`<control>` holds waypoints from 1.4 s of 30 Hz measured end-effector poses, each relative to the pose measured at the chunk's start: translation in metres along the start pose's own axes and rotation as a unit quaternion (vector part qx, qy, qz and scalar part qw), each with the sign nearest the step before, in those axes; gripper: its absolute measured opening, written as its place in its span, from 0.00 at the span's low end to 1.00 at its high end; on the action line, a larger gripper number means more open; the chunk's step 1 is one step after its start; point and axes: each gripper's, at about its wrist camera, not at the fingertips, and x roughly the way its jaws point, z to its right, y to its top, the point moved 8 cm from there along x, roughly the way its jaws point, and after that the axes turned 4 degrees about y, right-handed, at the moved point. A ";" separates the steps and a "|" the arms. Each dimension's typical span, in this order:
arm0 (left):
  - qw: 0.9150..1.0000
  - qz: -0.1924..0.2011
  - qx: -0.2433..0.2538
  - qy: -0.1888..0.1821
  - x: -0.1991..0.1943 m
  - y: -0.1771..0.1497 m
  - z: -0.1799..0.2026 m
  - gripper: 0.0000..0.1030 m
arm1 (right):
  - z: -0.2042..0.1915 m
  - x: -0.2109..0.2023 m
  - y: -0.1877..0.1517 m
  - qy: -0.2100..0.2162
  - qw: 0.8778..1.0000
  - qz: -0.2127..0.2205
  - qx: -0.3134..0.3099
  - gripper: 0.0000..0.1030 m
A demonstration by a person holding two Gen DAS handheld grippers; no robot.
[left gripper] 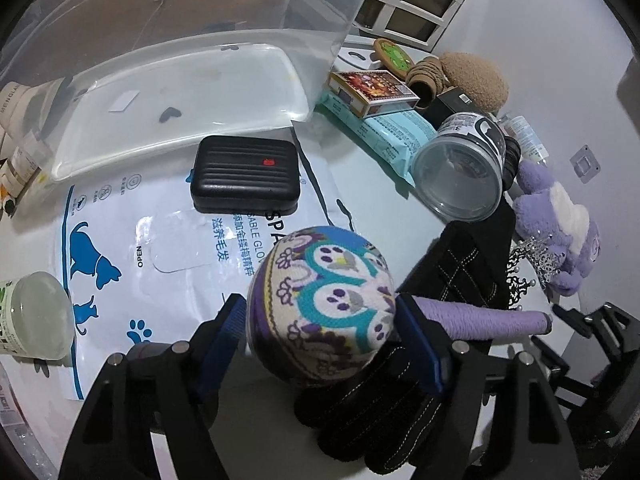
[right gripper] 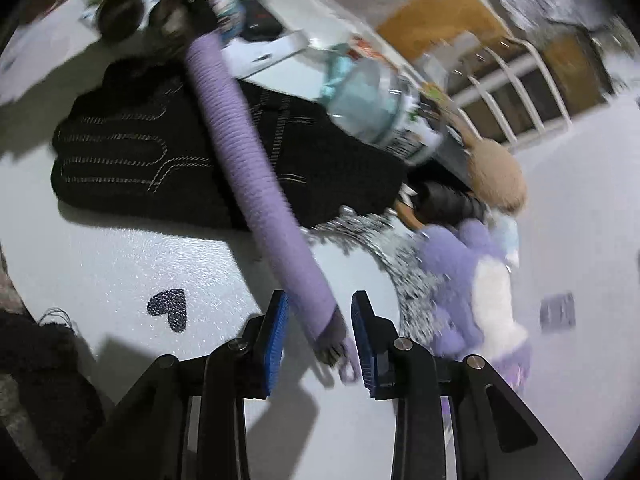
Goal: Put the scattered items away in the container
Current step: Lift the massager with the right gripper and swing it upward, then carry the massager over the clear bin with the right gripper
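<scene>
Left wrist view: left gripper [left gripper: 320, 344] clamped on patterned ball [left gripper: 322, 304], lifted short of clear container [left gripper: 180, 92], likely for drop-in. Right gripper [right gripper: 319, 338] fingers apart, straddling purple rod [right gripper: 256, 184] end beside black glove [right gripper: 160, 148], apparently lining up a grasp.

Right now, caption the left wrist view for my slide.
Left gripper clamps a patterned ball above the glove, facing the clear container.
</scene>
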 end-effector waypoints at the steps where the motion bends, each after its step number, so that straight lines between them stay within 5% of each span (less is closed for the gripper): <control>1: 1.000 0.001 0.000 0.000 0.000 0.000 0.000 0.73 | -0.001 0.000 -0.001 -0.011 1.000 -0.001 -0.012 0.30; 10: 1.000 0.009 0.004 0.004 0.001 0.003 0.001 0.73 | -0.036 0.020 0.002 -0.038 0.981 0.006 -0.188 0.36; 15: 1.000 0.013 0.003 0.003 0.001 0.002 0.000 0.73 | -0.039 0.023 0.012 -0.029 0.980 0.014 -0.197 0.35; 16: 1.000 0.014 0.003 0.002 0.000 0.002 0.000 0.73 | -0.039 0.022 0.014 -0.027 0.980 0.015 -0.196 0.25; 22: 1.000 0.009 -0.011 -0.022 -0.005 -0.002 -0.003 0.70 | -0.036 0.012 0.015 -0.043 0.980 0.016 -0.194 0.24; 33: 0.994 0.110 0.001 -0.009 -0.089 0.037 0.001 0.70 | -0.011 -0.047 0.030 -0.089 0.983 0.038 -0.155 0.24; 42: 0.980 0.199 -0.011 0.008 -0.168 0.091 -0.017 0.70 | 0.048 -0.093 0.112 -0.157 0.969 0.099 -0.165 0.25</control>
